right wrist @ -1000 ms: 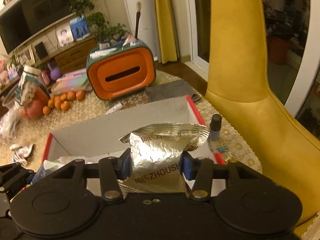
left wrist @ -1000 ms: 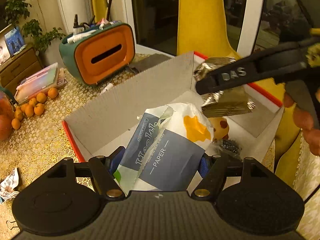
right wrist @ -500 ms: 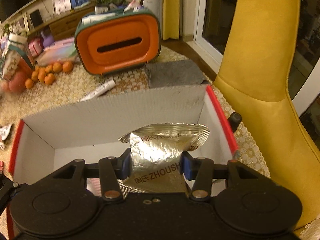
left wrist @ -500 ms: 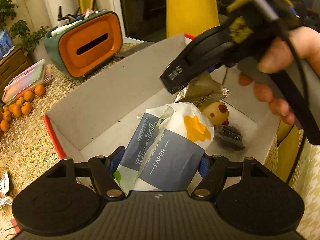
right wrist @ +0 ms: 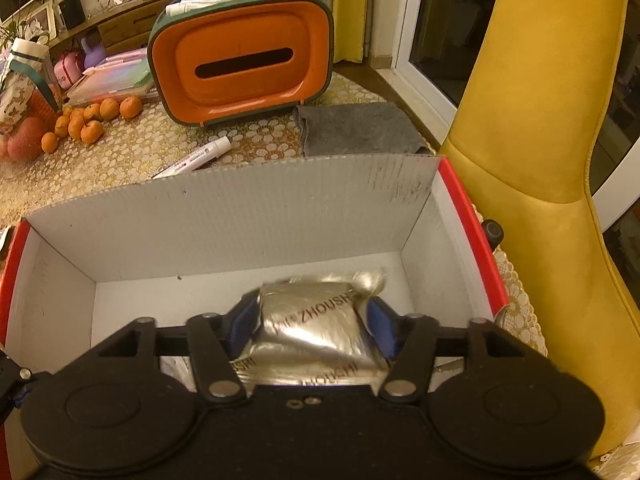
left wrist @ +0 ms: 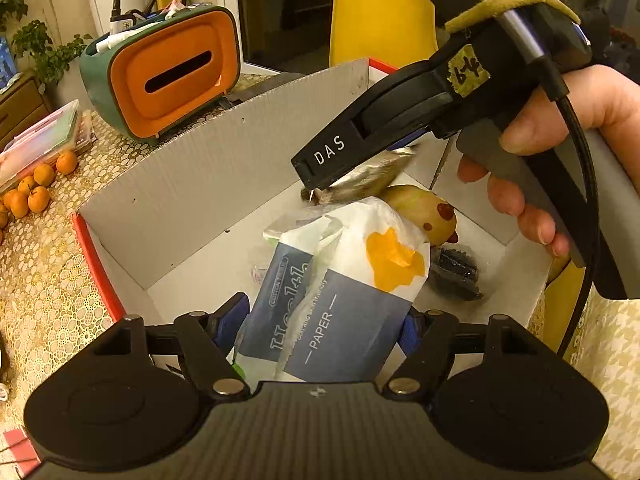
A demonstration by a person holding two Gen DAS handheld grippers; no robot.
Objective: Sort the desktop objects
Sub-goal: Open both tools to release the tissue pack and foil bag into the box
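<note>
My left gripper [left wrist: 320, 320] hovers over the white, red-rimmed cardboard box [left wrist: 200, 176] with a blue-and-white tissue pack [left wrist: 352, 300] between its pads. The jaws are easing open, though the pads still touch the pack. My right gripper [right wrist: 312, 312] points down into the same box [right wrist: 240, 216]. Its jaws are opening, and the silver foil packet [right wrist: 312, 320] between them is blurred, with both blue pads standing off its sides. In the left wrist view, one right finger [left wrist: 332, 152] crosses above the foil packet [left wrist: 368, 180], with a person's hand [left wrist: 560, 152] on the handle.
Inside the box lie a yellow duck-like toy [left wrist: 424, 216] and a black item [left wrist: 456, 272]. Behind it are an orange-and-green tissue holder [right wrist: 240, 64], a grey cloth [right wrist: 356, 128], a white tube [right wrist: 196, 160] and tangerines [right wrist: 92, 116]. A yellow chair [right wrist: 540, 120] stands to the right.
My right gripper came down over the box and its jaws spread, so the foil packet has slipped lower between them. The left gripper has kept its place with the tissue pack.
</note>
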